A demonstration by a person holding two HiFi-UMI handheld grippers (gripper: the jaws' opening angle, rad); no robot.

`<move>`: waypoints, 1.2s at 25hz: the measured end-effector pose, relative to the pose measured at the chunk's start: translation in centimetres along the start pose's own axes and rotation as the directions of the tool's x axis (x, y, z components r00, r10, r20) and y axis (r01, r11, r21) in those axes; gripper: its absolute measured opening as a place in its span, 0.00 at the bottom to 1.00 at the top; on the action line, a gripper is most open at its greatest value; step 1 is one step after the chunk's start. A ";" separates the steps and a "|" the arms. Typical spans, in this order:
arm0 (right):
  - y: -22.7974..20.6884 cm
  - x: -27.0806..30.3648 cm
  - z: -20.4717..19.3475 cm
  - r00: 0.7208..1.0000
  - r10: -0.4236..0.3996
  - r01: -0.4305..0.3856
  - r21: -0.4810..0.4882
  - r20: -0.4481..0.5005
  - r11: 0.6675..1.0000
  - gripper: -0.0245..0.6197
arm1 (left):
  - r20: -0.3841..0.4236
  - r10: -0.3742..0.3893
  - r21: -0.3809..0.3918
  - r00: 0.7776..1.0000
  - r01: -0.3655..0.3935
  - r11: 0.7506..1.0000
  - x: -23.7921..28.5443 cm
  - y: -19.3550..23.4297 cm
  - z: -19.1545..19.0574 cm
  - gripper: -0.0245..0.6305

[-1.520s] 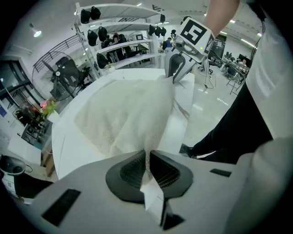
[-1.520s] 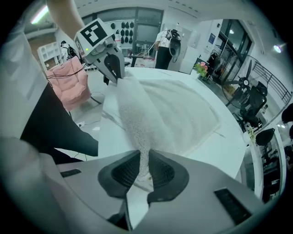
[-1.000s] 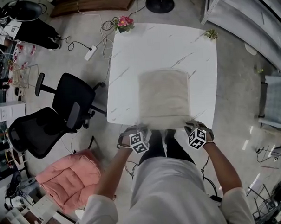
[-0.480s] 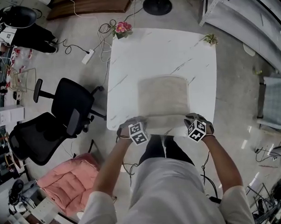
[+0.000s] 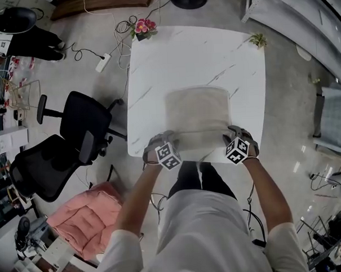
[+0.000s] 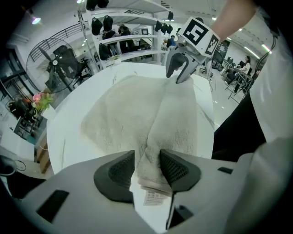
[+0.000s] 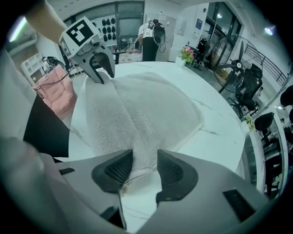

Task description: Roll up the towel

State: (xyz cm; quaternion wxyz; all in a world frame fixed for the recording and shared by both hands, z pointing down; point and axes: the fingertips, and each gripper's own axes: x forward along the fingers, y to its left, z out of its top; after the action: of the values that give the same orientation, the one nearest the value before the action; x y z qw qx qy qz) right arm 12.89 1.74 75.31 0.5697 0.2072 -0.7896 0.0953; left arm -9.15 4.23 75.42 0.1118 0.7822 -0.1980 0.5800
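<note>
A beige towel [image 5: 197,109] lies flat on the white marble table [image 5: 156,71], its near edge turned over into a thick fold [image 5: 199,140]. My left gripper [image 5: 170,140] stands at the fold's left end and my right gripper [image 5: 234,136] at its right end, both pointing steeply down. In the left gripper view the fold [image 6: 176,123] runs between the left gripper's [image 6: 146,167] pads, a label showing below. In the right gripper view the fold [image 7: 114,123] likewise sits inside the right gripper [image 7: 145,169]. Both sets of jaws have just been opening and stand loose around the towel.
Two black office chairs [image 5: 82,122] and a pink cushion [image 5: 84,218] are on the floor to the left. A pot of pink flowers [image 5: 142,27] stands by the table's far left corner, a small plant [image 5: 258,40] at its far right. Cables and a power strip [image 5: 102,63] lie beyond.
Both grippers moved away from the person, from the table's near edge onto the towel, carrying its near edge over itself. The towel now looks shorter, with a thick fold at the near side.
</note>
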 end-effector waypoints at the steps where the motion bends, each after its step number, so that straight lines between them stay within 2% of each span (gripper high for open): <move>1: 0.1 -0.1 0.1 1.000 -0.004 0.004 -0.004 0.002 1.000 0.32 | 0.010 0.011 -0.001 1.000 -0.011 1.000 -0.3 0.1 0.1 0.33; 7: 0.2 -3.2 1.1 0.995 -0.047 0.049 -0.021 0.084 0.999 0.30 | 0.109 0.103 0.003 0.989 -0.104 0.995 -4.2 0.0 1.1 0.32; 11: 1.1 -5.6 1.8 0.987 -0.061 0.066 -0.031 0.151 0.997 0.29 | 0.140 0.093 0.003 0.986 -0.095 0.996 -5.7 -1.6 1.0 0.32; 14: 3.1 -6.2 1.9 0.983 -0.021 0.031 -0.048 0.182 0.998 0.28 | 0.141 0.064 0.029 0.988 -0.069 0.997 -5.6 -4.1 0.5 0.31; 18: 5.7 -5.0 0.8 0.989 0.040 -0.024 -0.112 0.143 0.993 0.27 | 0.125 0.070 0.039 0.990 -0.075 0.996 -4.5 -6.1 -0.6 0.28; 24: 6.3 -1.9 -1.2 0.997 0.030 -0.018 -0.164 0.071 0.986 0.28 | 0.066 0.107 0.025 0.992 -0.109 0.994 -1.3 -5.7 -1.9 0.31; 27: 5.9 -1.0 -1.2 0.998 -0.001 0.013 -0.177 0.066 0.984 0.25 | 0.055 0.145 0.049 0.988 -0.148 0.988 -0.5 -4.9 -1.7 0.24; 30: 5.7 -0.9 -1.3 0.997 -0.017 0.028 -0.164 0.069 0.986 0.19 | 0.061 0.127 0.048 0.990 -0.130 0.990 -0.5 -5.1 -1.7 0.15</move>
State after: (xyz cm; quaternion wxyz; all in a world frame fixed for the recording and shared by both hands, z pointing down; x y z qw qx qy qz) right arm 11.74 7.50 75.39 0.5590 0.1712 -0.8111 0.0161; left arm -8.48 9.60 75.76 0.0479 0.7869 -0.2362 0.5681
